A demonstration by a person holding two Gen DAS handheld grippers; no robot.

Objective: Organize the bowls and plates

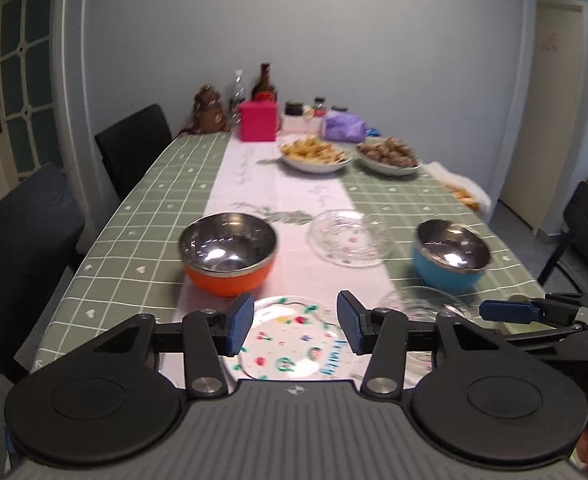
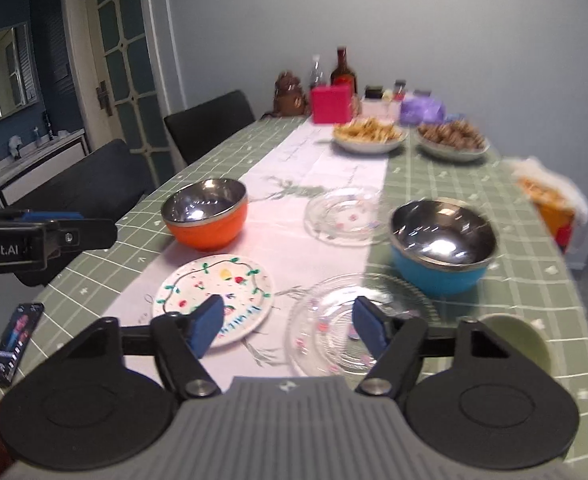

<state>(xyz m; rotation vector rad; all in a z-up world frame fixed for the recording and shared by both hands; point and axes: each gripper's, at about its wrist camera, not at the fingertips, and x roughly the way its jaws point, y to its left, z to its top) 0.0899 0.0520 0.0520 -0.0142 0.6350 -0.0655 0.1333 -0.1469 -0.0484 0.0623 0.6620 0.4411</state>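
Painted plate: the white plate with fruit drawings lay on the pale runner at the near end of your table, under your left claw.
Near glass plate: a clear ribbed plate sat just right of the painted plate, under your right claw.
Far glass plate: a second clear plate rested farther along the runner, between the two bowls.
Orange bowl: the steel-lined orange bowl stood upright on the left, just beyond the painted plate.
Blue bowl: the steel-lined blue bowl stood upright on the right, just beyond the near glass plate.
Left claw: your left claw hung released above the painted plate, blue pads wide apart and grasping nothing.
Right claw: your right claw was likewise released, one pad over the painted plate's edge and the other over the near glass plate; whether it touched either, you could not tell.
Green dish: a small pale green dish lay at the near right, beside the right claw.
Food: two white dishes, one of fries and one of brown pieces, sat toward the far end.
Far end: a pink box, bottles and jars stood against the wall.
Chairs: two dark chairs stood along the left side.
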